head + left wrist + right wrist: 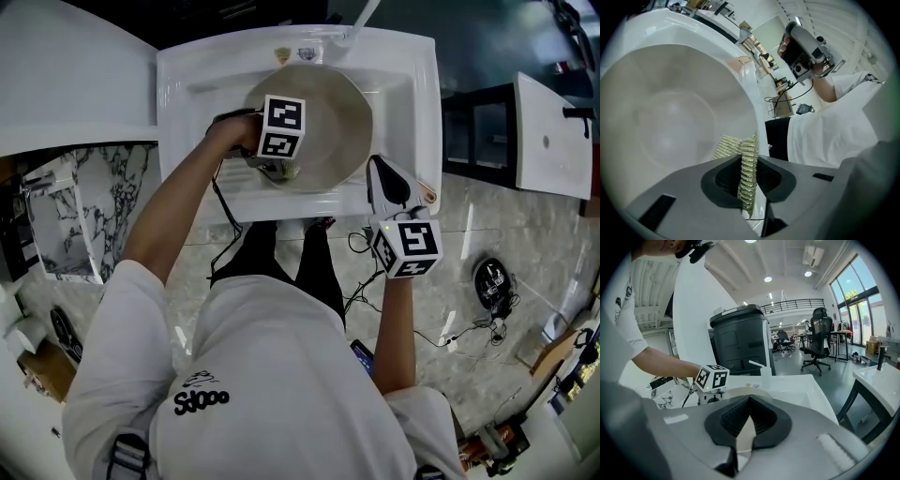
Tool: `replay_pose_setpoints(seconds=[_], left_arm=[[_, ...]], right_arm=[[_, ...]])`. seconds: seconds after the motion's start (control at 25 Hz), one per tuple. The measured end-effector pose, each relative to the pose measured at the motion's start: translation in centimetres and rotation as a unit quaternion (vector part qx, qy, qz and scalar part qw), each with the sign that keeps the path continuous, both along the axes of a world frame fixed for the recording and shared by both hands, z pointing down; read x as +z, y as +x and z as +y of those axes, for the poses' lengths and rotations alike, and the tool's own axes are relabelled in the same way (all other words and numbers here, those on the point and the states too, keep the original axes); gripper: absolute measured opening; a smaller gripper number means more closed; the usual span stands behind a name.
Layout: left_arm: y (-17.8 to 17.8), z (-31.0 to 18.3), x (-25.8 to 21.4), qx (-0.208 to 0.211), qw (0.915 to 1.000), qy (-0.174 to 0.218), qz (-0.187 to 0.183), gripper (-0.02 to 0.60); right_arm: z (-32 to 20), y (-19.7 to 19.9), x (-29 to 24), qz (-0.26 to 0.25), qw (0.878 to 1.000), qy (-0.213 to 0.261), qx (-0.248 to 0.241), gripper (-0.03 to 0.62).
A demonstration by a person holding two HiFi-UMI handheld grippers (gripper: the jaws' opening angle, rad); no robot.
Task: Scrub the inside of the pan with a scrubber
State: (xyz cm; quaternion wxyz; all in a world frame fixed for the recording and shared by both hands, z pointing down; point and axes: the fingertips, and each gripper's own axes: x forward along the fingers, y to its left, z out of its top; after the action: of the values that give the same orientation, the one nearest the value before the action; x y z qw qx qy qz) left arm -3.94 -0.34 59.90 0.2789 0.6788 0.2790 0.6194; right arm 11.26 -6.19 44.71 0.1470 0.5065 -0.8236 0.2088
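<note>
A round pan with a pale beige inside [328, 117] lies in the white sink [187, 84]. My left gripper [279, 169] is shut on a green-gold mesh scrubber [743, 152] and holds it against the pan's near inner wall [670, 117]. The scrubber stands out past the jaws of the left gripper [749, 164]. My right gripper [378, 171] sits at the pan's right side, over its handle, whose tan end [429, 198] shows beside it. In the right gripper view the right gripper [747, 427] is shut on the cream handle [746, 437], with the pan's rim [740, 392] just beyond.
A faucet [361, 21] rises at the back of the sink. A white counter [75, 75] lies to the left and another white basin [553, 141] to the right. Cables [450, 328] trail on the floor. A black bin [740, 338] stands behind the sink.
</note>
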Motion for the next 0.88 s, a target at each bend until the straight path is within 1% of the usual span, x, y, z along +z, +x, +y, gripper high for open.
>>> replay_pose_setpoints(seconds=[0.08,0.16,0.24,0.32,0.44,0.52,0.68,0.8,0.88], left_arm=[[-1.0,-1.1,0.6,0.015,0.999,0.039,-0.016,0.066],[-2.0,-2.0,0.9,0.036,0.9958,0.077,-0.032,0.066],[-2.9,-2.9,1.2,0.061,0.9902,0.116,-0.05,0.066],[-3.5,-3.8,1.5,0.076,0.9837,0.149,-0.065,0.066],[-3.9,-4.9,2.1,0.077,0.9763,0.188,-0.074,0.066],[-4.1,-5.8,2.5,0.08,0.9685,0.222,-0.079,0.066],[-4.7,-7.6,2.9,0.087,0.9497,0.284,-0.1,0.066],[-4.6,-9.4,3.2,0.077,0.9355,0.33,-0.1,0.066],[-4.2,-10.4,3.3,0.061,0.9295,0.35,-0.098,0.066]], right_arm=[[0.1,-0.2,0.2,-0.001,1.0,-0.002,-0.003,0.009],[0.1,-0.4,0.4,-0.002,1.0,-0.004,-0.004,0.009],[0.1,-0.5,0.5,-0.002,1.0,-0.005,-0.005,0.009],[0.1,-0.6,0.6,-0.003,1.0,-0.006,-0.005,0.009],[0.2,-0.9,0.6,-0.004,1.0,-0.008,-0.008,0.009],[0.2,-1.1,0.7,-0.005,1.0,-0.009,-0.009,0.009],[0.3,-1.0,1.1,-0.007,1.0,-0.012,-0.008,0.009],[0.3,-1.0,1.3,-0.008,1.0,-0.016,-0.007,0.009],[0.2,-0.9,1.4,-0.008,1.0,-0.017,-0.006,0.009]])
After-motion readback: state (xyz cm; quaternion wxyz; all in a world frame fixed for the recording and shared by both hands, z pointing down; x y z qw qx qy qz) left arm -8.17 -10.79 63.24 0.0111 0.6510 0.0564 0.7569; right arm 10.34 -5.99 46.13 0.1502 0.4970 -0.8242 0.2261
